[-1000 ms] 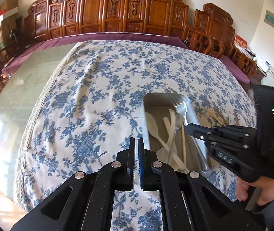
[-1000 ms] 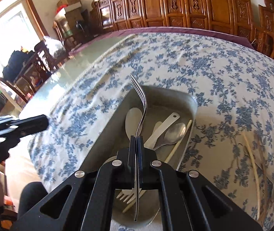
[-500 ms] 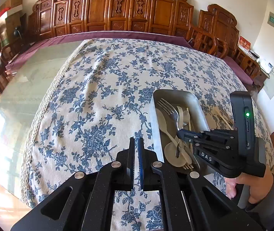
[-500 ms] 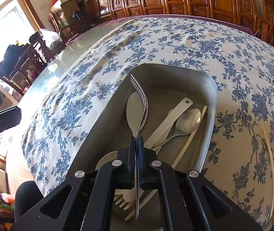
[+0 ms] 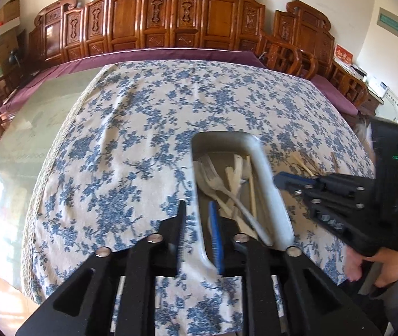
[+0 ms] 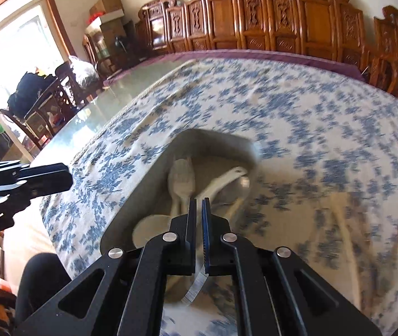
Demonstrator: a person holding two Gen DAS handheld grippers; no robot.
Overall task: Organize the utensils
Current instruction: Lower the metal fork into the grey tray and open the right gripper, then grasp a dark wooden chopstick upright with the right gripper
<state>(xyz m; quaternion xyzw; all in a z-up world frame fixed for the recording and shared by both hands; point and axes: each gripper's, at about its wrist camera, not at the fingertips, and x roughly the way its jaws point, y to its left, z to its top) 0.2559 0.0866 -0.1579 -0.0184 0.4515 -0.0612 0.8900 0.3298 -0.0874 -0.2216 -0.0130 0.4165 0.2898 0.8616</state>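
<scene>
The fork (image 5: 213,177) now lies in the tray (image 5: 271,196); the right gripper (image 6: 199,210) is nearly closed and empty, while the left gripper (image 5: 197,215) (empty) is opening around the tray's rim.

Open flowered tablecloth (image 5: 131,128) is filling the centre and upper half of the left wrist frame, offering free passage. At lower right of centre the metal tray (image 5: 271,184) is standing in the way, its floor crowded with utensils (image 5: 227,187). The right gripper (image 5: 278,178) is blocking the right edge. Carved chairs (image 5: 170,19) are walling the top.
</scene>
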